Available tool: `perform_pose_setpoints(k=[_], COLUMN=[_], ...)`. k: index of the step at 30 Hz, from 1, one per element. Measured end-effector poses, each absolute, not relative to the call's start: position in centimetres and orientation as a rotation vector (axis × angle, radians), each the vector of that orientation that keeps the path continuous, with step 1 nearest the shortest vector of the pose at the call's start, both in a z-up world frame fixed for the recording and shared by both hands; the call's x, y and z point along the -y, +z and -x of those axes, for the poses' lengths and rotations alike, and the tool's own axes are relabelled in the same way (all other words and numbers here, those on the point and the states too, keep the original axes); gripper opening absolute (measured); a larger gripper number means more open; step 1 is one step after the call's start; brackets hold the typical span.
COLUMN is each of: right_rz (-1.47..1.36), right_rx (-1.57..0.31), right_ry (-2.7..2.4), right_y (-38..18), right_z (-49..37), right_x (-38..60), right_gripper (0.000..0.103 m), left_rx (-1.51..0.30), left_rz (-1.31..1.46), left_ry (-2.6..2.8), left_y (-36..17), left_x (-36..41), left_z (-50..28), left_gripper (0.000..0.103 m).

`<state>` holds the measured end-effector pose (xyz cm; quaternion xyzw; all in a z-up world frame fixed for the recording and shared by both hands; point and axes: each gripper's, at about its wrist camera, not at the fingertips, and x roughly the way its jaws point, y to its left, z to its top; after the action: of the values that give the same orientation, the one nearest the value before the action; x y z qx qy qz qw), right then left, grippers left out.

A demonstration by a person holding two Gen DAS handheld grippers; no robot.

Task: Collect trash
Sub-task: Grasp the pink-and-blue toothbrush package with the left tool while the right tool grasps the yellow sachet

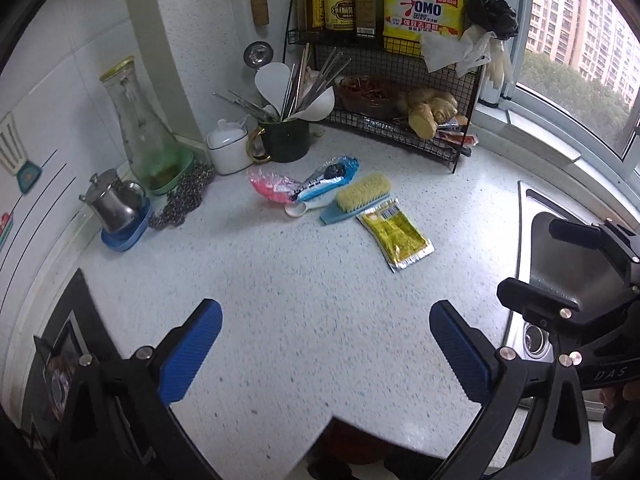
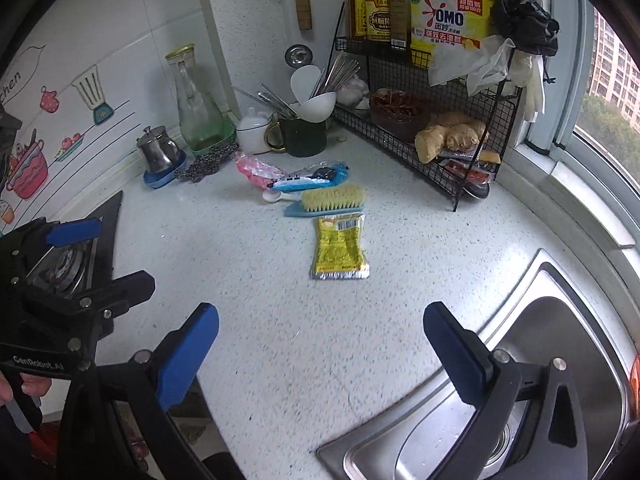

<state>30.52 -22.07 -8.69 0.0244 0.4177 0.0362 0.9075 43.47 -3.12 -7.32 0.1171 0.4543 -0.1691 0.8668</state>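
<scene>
A flat yellow sachet (image 1: 395, 235) (image 2: 339, 247) lies on the speckled white counter (image 1: 280, 280) (image 2: 280, 300). Behind it a blue wrapper (image 1: 330, 178) (image 2: 310, 177) and a pink wrapper (image 1: 269, 185) (image 2: 254, 169) lie crumpled together beside a blue scrub brush (image 1: 358, 198) (image 2: 328, 200). My left gripper (image 1: 326, 342) hovers open over bare counter, well short of the sachet. My right gripper (image 2: 320, 350) is also open and holds nothing, near the counter's front edge. Each gripper shows at the side of the other's view.
A black wire rack (image 1: 400, 92) (image 2: 436, 128) with bottles, ginger and chillies stands at the back. A steel sink (image 1: 560, 264) (image 2: 520, 380) is on the right, a gas hob (image 2: 68, 264) on the left. A utensil mug (image 1: 286, 140), glass carafe (image 1: 140, 132), steel pot (image 1: 114, 202) and white spoon (image 1: 300, 208) line the wall.
</scene>
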Motion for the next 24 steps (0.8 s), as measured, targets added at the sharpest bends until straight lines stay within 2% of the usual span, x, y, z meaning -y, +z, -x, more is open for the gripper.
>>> perform_pose_setpoints(k=[15,24], right_rz=[-0.179,-0.234], right_rx=[-0.941,-1.035], right_ry=[-0.077,-0.162], right_y=[-11.4,-14.6], right_z=[-41.0,-45.7], right_x=[22.1,22.6], right_gripper=[0.102,0.102], left_rx=[-1.025,-1.08], left_rz=[-0.497,-0.514], left_ry=[-0.582,-0.757], left_y=[-11.6,-15.6], left_x=[4.6,6.4], left_z=[-59.2,-65.0], left_gripper=[0.103,0.103])
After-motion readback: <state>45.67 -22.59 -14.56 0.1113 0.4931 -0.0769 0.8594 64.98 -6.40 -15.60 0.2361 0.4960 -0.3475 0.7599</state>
